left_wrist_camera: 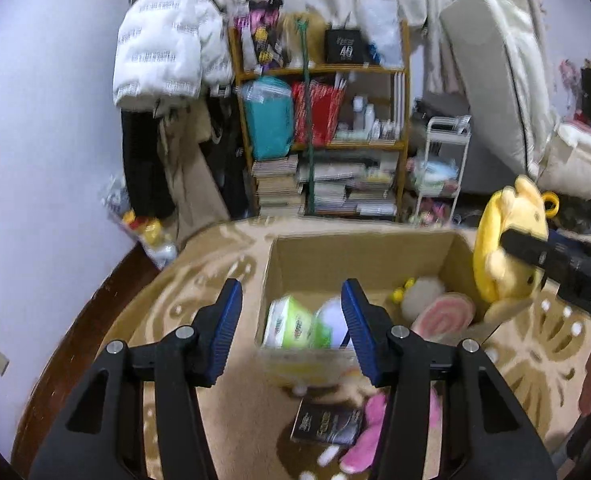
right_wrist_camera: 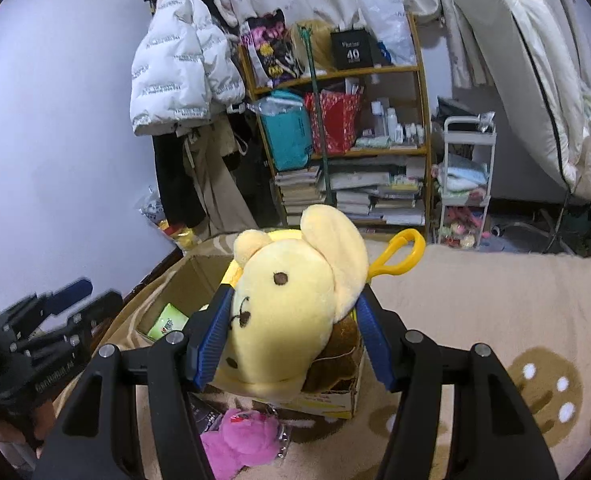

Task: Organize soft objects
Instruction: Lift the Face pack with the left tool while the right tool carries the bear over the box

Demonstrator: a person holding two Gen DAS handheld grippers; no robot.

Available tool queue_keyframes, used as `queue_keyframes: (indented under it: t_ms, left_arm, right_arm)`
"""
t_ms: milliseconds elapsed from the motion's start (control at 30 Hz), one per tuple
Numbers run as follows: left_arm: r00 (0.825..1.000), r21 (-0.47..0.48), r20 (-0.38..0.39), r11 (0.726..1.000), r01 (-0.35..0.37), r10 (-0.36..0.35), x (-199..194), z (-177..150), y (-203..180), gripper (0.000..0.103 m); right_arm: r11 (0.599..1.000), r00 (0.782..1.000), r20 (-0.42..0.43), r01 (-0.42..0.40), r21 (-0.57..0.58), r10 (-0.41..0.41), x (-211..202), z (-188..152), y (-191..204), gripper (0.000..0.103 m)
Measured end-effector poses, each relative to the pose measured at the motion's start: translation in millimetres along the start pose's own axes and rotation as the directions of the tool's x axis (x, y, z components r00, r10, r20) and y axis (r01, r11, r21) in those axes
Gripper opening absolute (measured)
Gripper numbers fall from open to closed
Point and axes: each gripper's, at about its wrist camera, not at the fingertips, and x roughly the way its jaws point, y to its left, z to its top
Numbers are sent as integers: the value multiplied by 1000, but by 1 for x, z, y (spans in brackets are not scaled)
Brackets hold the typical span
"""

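The right hand-held gripper (right_wrist_camera: pixel 291 328) is clamped on a yellow plush bear (right_wrist_camera: pixel 283 312) with a yellow plastic clip (right_wrist_camera: pixel 399 256), held above the right edge of the open cardboard box (left_wrist_camera: pixel 295 256) on the patterned rug (left_wrist_camera: pixel 223 408). The left hand-held gripper (left_wrist_camera: pixel 291 320) stands with its jaws apart and empty over the box's near-left corner. A pink plush toy (right_wrist_camera: pixel 239 440) lies on the rug just before the box.

right gripper (right_wrist_camera: pixel 291 332) clamps yellow bear plush (right_wrist_camera: pixel 283 312) above open cardboard box (right_wrist_camera: pixel 199 276); pink plush (right_wrist_camera: pixel 239 440) on carpet near it; left gripper (right_wrist_camera: pixel 87 296) blurred at far left.
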Motion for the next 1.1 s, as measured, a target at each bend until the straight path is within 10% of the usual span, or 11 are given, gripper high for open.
queue_keyframes:
  t_ms: [467, 1100]
  left_arm:
    - [963, -3, -267, 1000, 25, -25, 48, -57, -3, 85]
    - [850, -25, -513, 992, 121, -117, 114, -107, -20, 87]
  right_arm:
    - [998, 999, -30, -30, 56, 31, 30, -8, -12, 67]
    - [1000, 997, -78, -12, 21, 13, 46, -15, -14, 68]
